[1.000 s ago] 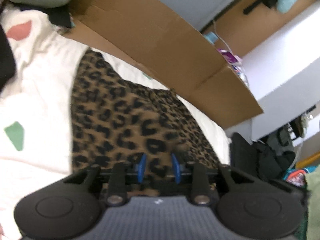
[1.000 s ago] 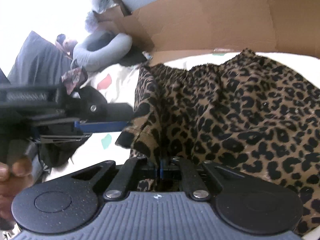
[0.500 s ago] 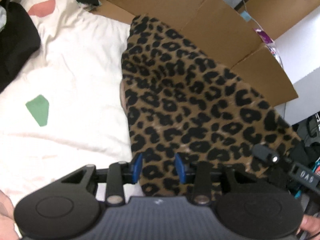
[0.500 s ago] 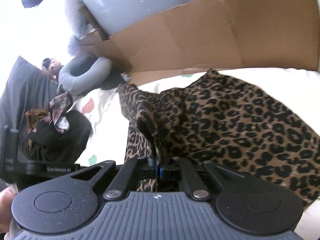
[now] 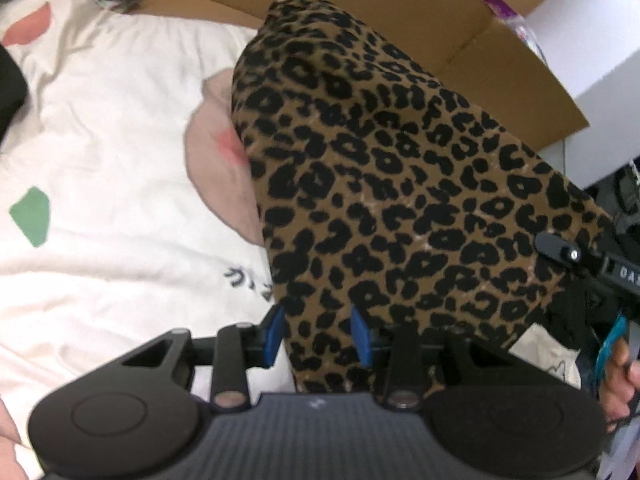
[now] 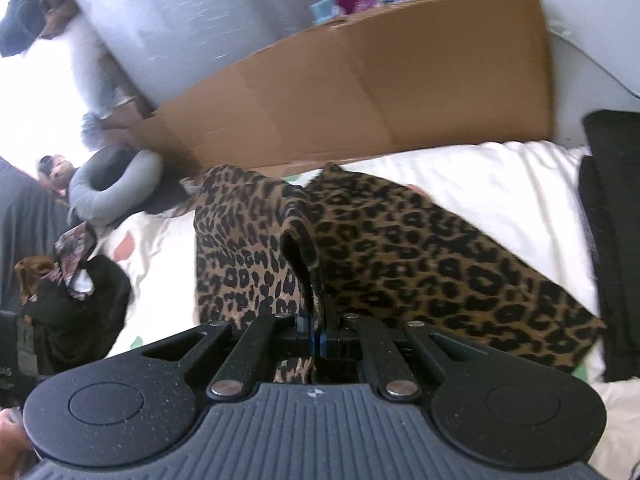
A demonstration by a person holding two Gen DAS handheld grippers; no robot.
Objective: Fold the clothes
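A leopard-print garment (image 5: 400, 200) lies on the white bedsheet (image 5: 100, 140), partly lifted. My left gripper (image 5: 317, 333) is open at the garment's near edge. Its blue pads (image 5: 274, 332) stand apart, the cloth runs between them, and they are not pinching it. My right gripper (image 6: 316, 336) is shut on a raised fold of the same garment (image 6: 440, 260), which hangs in a ridge up from the jaws. In the left wrist view the right gripper (image 5: 558, 246) shows at the garment's right corner, with a hand behind it.
A flattened cardboard sheet (image 6: 380, 92) stands along the bed's far side. At the left are a grey neck pillow (image 6: 112, 188) and a dark clothes pile (image 6: 72, 312). A black item (image 6: 612, 240) lies at the right. A pale pink cloth (image 5: 216, 168) peeks out from under the garment.
The left pads have spread wider and the left gripper has dipped toward the bed. The right gripper has carried its fold sideways, stretching the garment, and now shows in the left view.
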